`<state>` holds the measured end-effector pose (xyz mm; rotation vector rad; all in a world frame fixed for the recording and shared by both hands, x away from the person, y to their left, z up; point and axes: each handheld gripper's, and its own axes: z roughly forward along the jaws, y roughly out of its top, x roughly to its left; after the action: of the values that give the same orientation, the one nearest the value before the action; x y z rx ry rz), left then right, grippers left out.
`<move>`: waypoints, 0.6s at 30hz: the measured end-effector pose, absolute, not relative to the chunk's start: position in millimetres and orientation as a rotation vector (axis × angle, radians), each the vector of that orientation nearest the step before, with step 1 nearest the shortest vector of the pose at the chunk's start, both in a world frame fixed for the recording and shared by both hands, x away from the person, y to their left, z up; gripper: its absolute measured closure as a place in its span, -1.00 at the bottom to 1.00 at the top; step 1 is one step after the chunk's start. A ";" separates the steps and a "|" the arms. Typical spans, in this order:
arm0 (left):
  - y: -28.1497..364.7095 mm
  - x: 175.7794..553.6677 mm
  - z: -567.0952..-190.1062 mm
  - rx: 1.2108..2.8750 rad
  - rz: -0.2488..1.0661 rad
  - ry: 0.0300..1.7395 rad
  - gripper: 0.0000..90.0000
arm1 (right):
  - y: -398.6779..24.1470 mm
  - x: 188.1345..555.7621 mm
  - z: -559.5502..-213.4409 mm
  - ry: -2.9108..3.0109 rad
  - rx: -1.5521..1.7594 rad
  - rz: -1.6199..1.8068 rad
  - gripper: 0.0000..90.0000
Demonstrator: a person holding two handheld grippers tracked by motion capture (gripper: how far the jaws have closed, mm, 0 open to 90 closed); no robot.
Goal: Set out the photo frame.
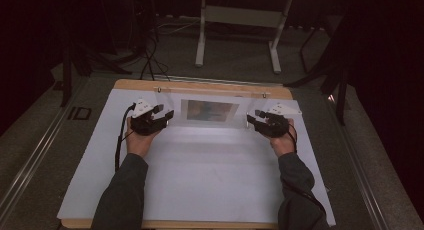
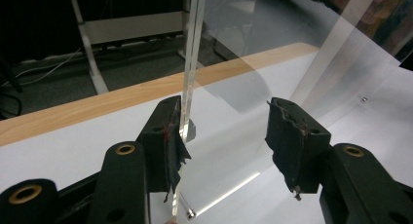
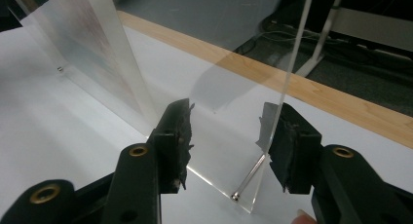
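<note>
While both grippers' fingers (image 2: 165, 136) stand released, the clear acrylic frame's (image 1: 209, 111) end edges sit between them.

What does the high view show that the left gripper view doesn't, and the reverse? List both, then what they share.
High view: the right gripper and the person's sleeves. Left gripper view: a metal pin at the clear panel's foot, and the panel's edge between open jaws. Shared: left gripper, panel, white sheet, wooden table.
</note>
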<state>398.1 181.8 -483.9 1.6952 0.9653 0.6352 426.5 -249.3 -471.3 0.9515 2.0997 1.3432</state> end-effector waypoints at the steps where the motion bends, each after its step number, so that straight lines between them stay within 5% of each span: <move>1: 180.9 398.6 -483.0 1.700 0.638 0.969 0.06 | -248.8 426.8 -470.9 2.101 0.951 1.335 0.18; 18: 174.4 408.4 -471.3 1.742 0.649 1.033 0.06 | -243.5 437.6 -464.9 2.104 0.998 1.288 0.17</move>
<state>408.4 174.4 -471.3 1.7418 1.0327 0.6493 437.6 -243.5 -464.9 0.9980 2.1036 1.2876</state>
